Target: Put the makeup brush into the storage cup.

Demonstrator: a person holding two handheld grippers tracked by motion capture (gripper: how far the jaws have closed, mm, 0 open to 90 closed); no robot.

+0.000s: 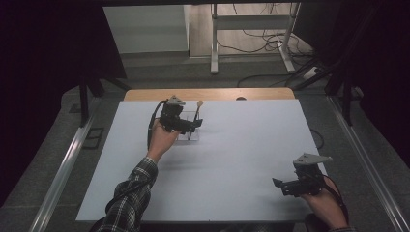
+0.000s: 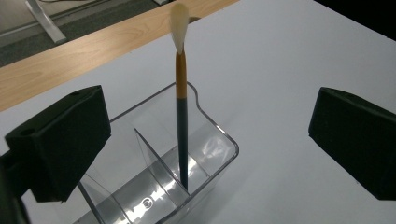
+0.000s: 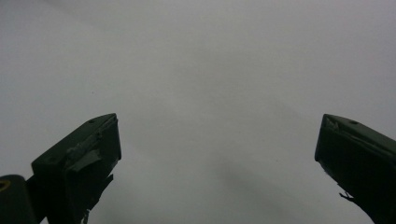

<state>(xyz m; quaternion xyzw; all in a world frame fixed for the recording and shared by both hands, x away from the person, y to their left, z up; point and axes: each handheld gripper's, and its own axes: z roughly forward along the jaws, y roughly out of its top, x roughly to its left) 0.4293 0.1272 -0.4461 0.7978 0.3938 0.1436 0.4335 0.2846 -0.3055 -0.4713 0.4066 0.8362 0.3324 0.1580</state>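
Forearms come in from the near edge of the bench (image 1: pixel 232 164), the left one in a plaid sleeve (image 1: pixel 129 198). Nearest, at the near right corner of the white bench top, the right hand-held gripper (image 1: pixel 279 186) hangs low over bare surface; in the right gripper view its jaws stand wide apart with nothing between them. Farther in, left of centre and toward the far edge, the left hand-held gripper (image 1: pixel 196 124) is at a clear plastic organiser (image 1: pixel 188 130) that stands on the bench. In the left gripper view its jaws are spread wide, one on each side of the organiser (image 2: pixel 187 154), gripping nothing. The organiser is split by clear dividers into compartments. A paintbrush (image 2: pixel 181 116) stands nearly upright in the end compartment farthest from the left hand-held gripper's camera, its dark lower handle against the divider, an orange-brown band above, and a pale tuft at the top, well above the rim. Beyond the white top runs a strip of bare wood (image 1: pixel 208 94), then grey floor (image 1: pixel 159 65) with table legs (image 1: pixel 213 38) and cables (image 1: pixel 261 41).
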